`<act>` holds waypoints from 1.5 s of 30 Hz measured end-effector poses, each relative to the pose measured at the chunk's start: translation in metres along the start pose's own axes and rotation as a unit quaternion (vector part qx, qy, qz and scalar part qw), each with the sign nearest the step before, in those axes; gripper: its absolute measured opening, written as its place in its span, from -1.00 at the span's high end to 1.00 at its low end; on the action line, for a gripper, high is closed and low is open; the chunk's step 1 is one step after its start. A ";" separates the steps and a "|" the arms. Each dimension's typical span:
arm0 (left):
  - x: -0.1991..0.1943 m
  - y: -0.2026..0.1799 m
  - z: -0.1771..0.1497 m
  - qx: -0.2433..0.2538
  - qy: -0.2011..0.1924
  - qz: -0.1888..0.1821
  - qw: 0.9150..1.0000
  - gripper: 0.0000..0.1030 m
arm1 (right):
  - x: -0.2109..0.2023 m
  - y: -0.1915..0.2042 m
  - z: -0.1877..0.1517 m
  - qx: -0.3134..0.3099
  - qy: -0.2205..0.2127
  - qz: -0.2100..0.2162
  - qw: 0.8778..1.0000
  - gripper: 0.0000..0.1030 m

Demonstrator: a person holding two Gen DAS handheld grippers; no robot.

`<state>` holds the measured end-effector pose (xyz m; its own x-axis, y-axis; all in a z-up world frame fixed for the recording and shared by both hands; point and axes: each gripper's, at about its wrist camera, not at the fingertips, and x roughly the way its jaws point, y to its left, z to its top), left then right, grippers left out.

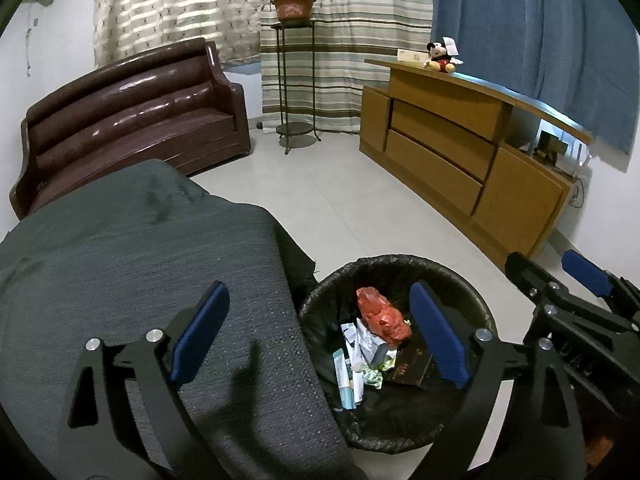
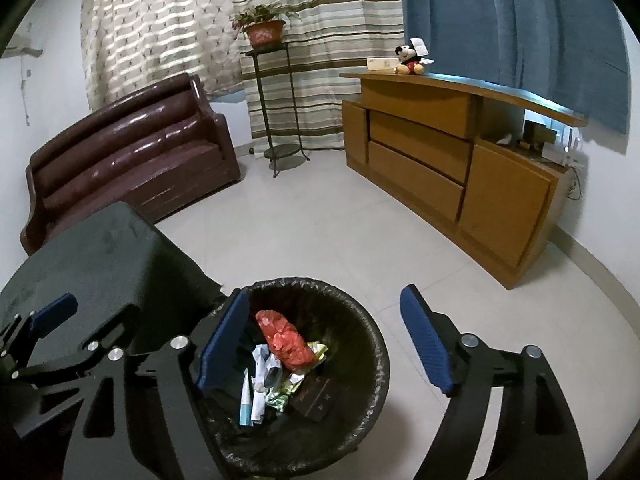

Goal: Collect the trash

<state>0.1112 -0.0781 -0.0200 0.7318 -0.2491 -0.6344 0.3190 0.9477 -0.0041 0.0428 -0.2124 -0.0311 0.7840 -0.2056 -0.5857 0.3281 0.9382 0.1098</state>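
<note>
A round bin with a black liner [image 1: 476,304] [image 2: 360,320] stands on the floor beside a table under a dark grey cloth [image 1: 120,260] [image 2: 108,256]. In the bin lie a crumpled red bag [image 1: 382,314] [image 2: 284,336], white and green wrappers [image 1: 356,364] [image 2: 260,384] and a dark flat box [image 1: 412,366] [image 2: 316,398]. My left gripper [image 1: 320,332] is open and empty, one finger over the cloth, the other over the bin. My right gripper [image 2: 324,344] is open and empty above the bin; it also shows in the left wrist view [image 1: 576,280].
A brown leather sofa [image 1: 132,120] [image 2: 128,152] stands at the back left. A metal stand with a potted plant [image 1: 294,4] [image 2: 264,30] is before the curtains. A wooden cabinet [image 1: 460,148] [image 2: 440,156] with a plush toy [image 1: 442,58] lines the right wall. Pale floor tiles [image 1: 328,208] lie between.
</note>
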 end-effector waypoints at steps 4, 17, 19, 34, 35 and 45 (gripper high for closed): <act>-0.006 0.006 0.000 -0.002 -0.002 0.004 1.000 -0.76 | -0.004 0.003 0.001 -0.004 -0.005 -0.002 1.000 -0.52; -0.057 0.019 -0.011 -0.014 -0.032 0.018 0.999 -0.82 | -0.036 0.010 -0.002 -0.020 -0.018 -0.005 1.000 -0.61; -0.066 0.020 -0.013 -0.017 -0.036 0.019 0.999 -0.83 | -0.043 0.012 -0.004 -0.021 -0.020 -0.004 1.000 -0.62; -0.129 0.038 -0.034 -0.029 -0.054 0.052 0.997 -0.88 | -0.093 0.032 -0.010 -0.041 -0.050 0.023 0.998 -0.63; -0.131 0.039 -0.035 -0.030 -0.055 0.053 0.997 -0.88 | -0.095 0.033 -0.011 -0.042 -0.052 0.024 0.997 -0.63; -0.159 0.044 -0.042 -0.038 -0.071 0.051 0.995 -0.88 | -0.119 0.038 -0.018 -0.050 -0.066 0.033 0.996 -0.63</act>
<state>-0.0161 0.0115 0.0482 0.8379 -0.1717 -0.5181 0.1968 0.9804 -0.0066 -0.0473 -0.1472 0.0288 0.8667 -0.1720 -0.4683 0.2251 0.9725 0.0595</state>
